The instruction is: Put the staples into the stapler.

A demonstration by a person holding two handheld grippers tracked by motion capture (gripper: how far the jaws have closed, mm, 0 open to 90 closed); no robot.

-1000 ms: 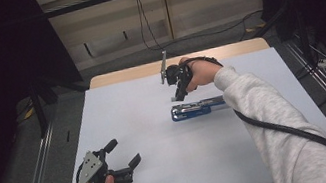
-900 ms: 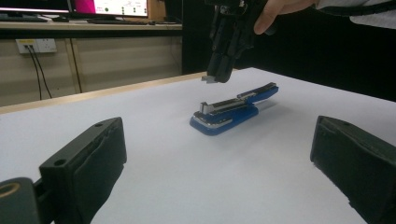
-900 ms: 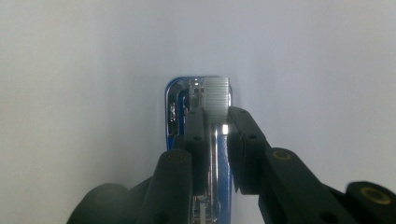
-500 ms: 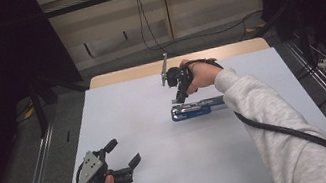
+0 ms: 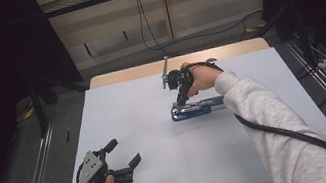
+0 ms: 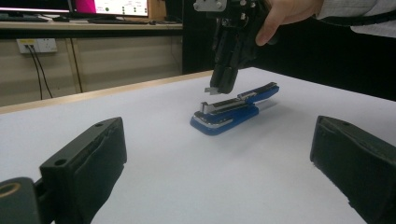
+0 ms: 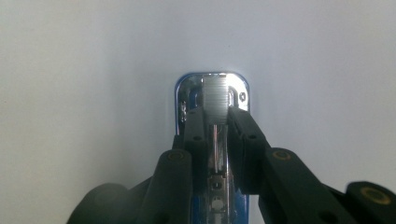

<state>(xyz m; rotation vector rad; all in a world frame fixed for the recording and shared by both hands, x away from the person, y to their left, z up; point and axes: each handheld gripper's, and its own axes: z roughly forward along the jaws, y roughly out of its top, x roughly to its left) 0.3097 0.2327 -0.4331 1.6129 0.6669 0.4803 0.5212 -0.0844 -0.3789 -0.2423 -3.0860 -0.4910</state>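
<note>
Left gripper [image 5: 124,163] near the table's [image 5: 136,126] front edge, jaws spread, empty. Farther out, mid-table, blue stapler [image 5: 197,109] lies open, staple strip exposed in its channel. Right gripper [image 7: 215,116] points down over its front end, jaws narrow, pinching what looks like a staple strip; contact unclear. Risk: strip tilts, jams or drops outside the channel.

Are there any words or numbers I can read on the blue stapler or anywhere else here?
No readable text anywhere.
Blue stapler: no word, brand or number shows on it.
Screens at the back in the left gripper view: coloured patches and tiny marks, too small and blurred to read.
Wall socket plate: no lettering that can be read.
White table cover: plain, no print.
</note>
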